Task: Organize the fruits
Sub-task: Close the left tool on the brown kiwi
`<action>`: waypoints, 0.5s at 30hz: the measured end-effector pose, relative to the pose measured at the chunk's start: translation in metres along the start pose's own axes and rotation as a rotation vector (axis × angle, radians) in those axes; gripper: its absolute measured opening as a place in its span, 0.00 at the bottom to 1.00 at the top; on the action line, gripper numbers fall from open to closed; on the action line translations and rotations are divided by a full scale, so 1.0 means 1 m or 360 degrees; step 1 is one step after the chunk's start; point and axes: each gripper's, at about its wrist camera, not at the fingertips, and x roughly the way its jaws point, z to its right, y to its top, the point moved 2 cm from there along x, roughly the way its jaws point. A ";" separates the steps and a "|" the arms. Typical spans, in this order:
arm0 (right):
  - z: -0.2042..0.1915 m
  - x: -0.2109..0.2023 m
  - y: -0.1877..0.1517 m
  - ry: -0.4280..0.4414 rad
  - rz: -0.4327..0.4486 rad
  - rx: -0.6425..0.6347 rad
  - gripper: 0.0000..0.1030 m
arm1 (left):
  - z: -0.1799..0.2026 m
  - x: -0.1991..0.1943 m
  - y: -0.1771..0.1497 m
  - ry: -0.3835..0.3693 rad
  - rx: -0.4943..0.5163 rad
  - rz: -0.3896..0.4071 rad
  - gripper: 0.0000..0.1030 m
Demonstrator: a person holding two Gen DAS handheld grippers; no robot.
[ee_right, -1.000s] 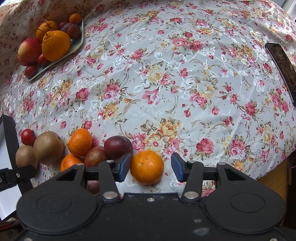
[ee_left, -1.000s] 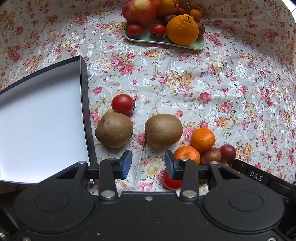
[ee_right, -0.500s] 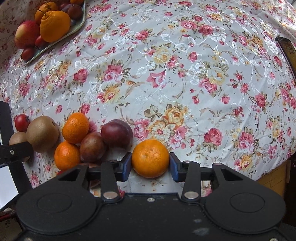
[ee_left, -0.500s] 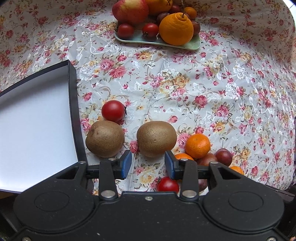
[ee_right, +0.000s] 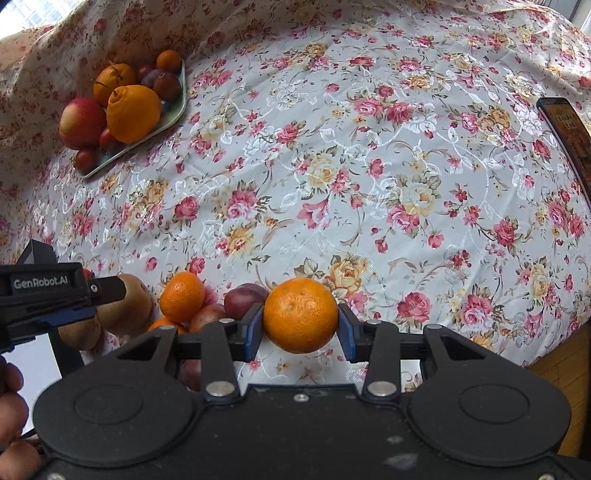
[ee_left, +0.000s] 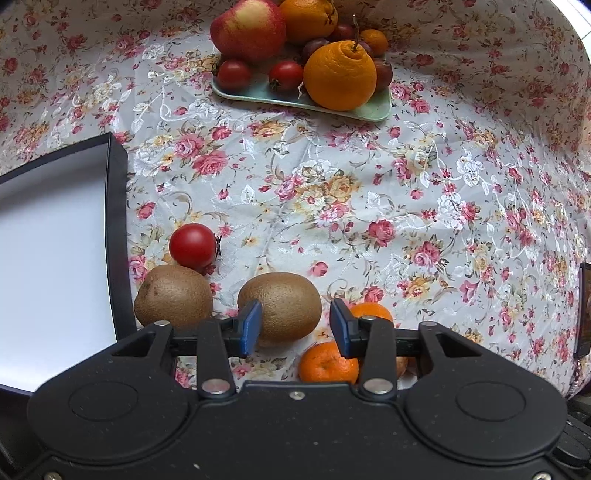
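You are early in the sorting, by the look of it: the black box point(ee_left: 117, 236) at your left shows only bare white floor where it can be seen, while the green tray point(ee_left: 373, 109) at the far side already carries a heap. Your right gripper point(ee_right: 300, 326) has its blue pads pressed on either side of a mandarin point(ee_right: 300, 320), which seems just clear of the floral cloth point(ee_right: 369, 184) (contact underneath is hidden). Your left gripper point(ee_left: 294, 325) has its fingers apart around the nearer kiwi point(ee_left: 280, 304), neither pad clearly touching it. Loose fruit left on the cloth: two kiwis, the second point(ee_left: 173, 296) just beside the box wall; one cherry tomato point(ee_left: 192, 245) behind it; two more mandarins point(ee_right: 181, 296); and about three dark plums point(ee_right: 243, 297), partly hidden. On the tray I count one apple point(ee_left: 248, 29), two large oranges, two cherry tomatoes, a small mandarin and roughly three plums.
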 end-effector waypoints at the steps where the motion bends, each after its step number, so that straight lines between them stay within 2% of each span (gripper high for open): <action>1: 0.001 0.000 0.000 0.0003 0.0005 0.0004 0.41 | 0.003 0.000 0.001 0.0029 0.0013 0.0026 0.48; 10: 0.020 -0.008 -0.001 0.0032 0.0028 0.0052 0.41 | 0.002 0.009 0.006 0.0161 -0.0092 0.0044 0.48; 12: 0.022 -0.010 -0.001 0.0042 0.0032 0.0060 0.41 | 0.001 0.011 0.005 0.0196 -0.0113 0.0044 0.50; 15: 0.024 -0.013 -0.001 0.0050 0.0038 0.0065 0.41 | 0.006 0.012 0.005 0.0228 -0.0093 0.0055 0.50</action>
